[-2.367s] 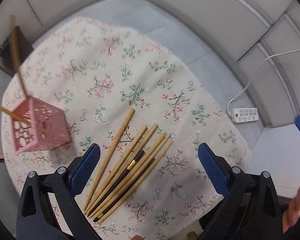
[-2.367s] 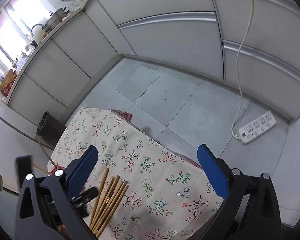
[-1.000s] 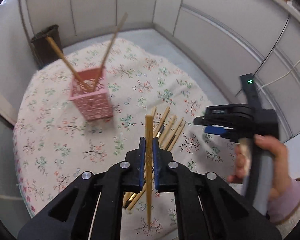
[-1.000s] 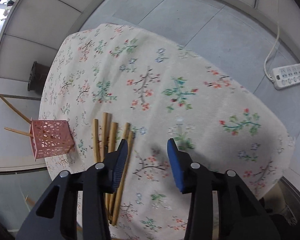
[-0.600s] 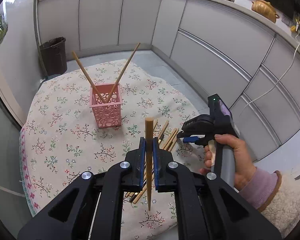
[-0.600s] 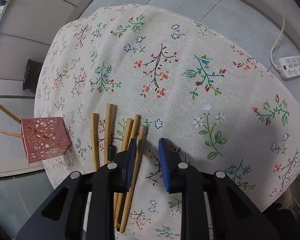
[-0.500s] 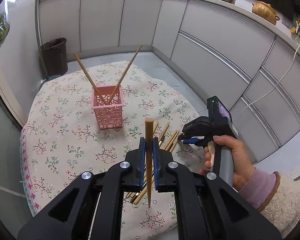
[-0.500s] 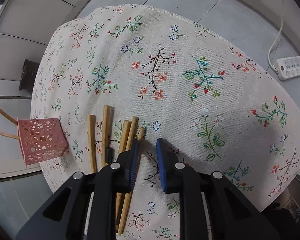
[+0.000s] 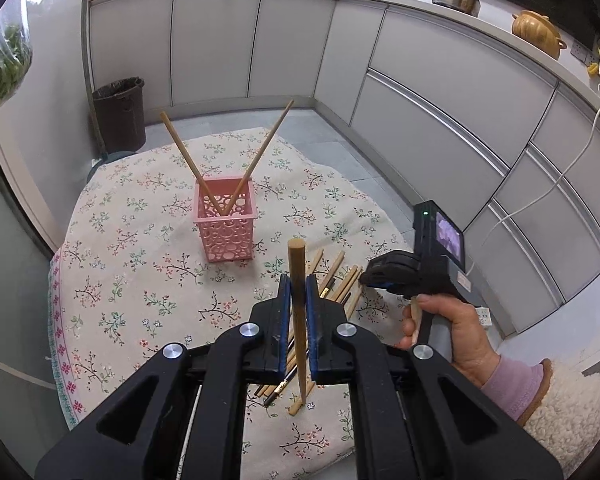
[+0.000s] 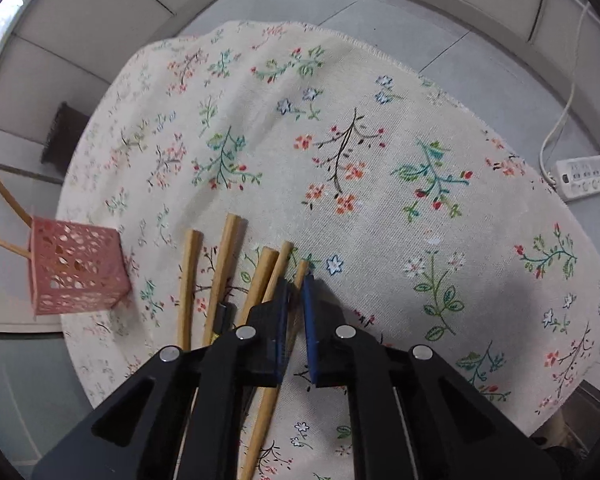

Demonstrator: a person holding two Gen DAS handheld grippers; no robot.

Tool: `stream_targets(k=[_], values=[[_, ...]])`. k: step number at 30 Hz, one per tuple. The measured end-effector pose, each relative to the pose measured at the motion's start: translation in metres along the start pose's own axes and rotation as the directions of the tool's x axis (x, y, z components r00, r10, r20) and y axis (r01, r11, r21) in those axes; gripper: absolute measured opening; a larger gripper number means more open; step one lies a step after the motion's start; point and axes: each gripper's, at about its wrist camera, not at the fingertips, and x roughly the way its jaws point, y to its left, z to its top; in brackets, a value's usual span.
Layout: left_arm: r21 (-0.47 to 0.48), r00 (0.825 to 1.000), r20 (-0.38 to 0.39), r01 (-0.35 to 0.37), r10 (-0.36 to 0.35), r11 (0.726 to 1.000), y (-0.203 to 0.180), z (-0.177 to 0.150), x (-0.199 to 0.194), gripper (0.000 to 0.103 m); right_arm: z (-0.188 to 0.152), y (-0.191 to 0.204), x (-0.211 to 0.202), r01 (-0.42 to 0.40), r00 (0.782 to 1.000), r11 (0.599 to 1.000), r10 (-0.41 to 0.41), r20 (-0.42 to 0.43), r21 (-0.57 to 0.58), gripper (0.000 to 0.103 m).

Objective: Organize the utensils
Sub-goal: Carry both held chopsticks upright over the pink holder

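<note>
My left gripper (image 9: 296, 284) is shut on a wooden chopstick (image 9: 298, 280) and holds it upright above the floral tablecloth (image 9: 140, 240). A pink perforated holder (image 9: 225, 224) with two chopsticks crossed in it stands beyond it. Several loose chopsticks (image 9: 340, 276) lie on the cloth to the right. My right gripper (image 10: 296, 284) is low over this pile (image 10: 228, 264), its jaws closed to a narrow gap around the rightmost chopstick (image 10: 300, 270). The holder (image 10: 76, 276) is at the left in the right wrist view.
The table is small and round, and its cloth edge (image 10: 380, 56) drops to a tiled floor. A dark waste bin (image 9: 120, 116) stands behind the table. A white power strip (image 10: 584, 176) lies on the floor at the right. Grey cabinets (image 9: 440, 92) surround the area.
My left gripper closed on a chopstick and lifted it upright, away from the pile. My right gripper came down to the pile and narrowed its jaws around the rightmost chopstick.
</note>
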Motion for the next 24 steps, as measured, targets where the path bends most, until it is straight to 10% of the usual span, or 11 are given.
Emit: stream_targets(k=[12, 24], values=[[0.012, 0.994, 0.085, -0.066, 0.064, 0.998, -0.015, 0.004, -0.028, 0.007, -0.006, 0.005, -0.130, -0.112, 0.956, 0.972, 0.162, 0.244, -0.208, 0.005], [-0.001, 0.981, 0.181, -0.073, 0.072, 0.997, -0.022, 0.049, -0.053, 0.007, -0.008, 0.034, -0.257, -0.167, 0.866, 0.902, 0.328, 0.378, -0.399, 0.005]])
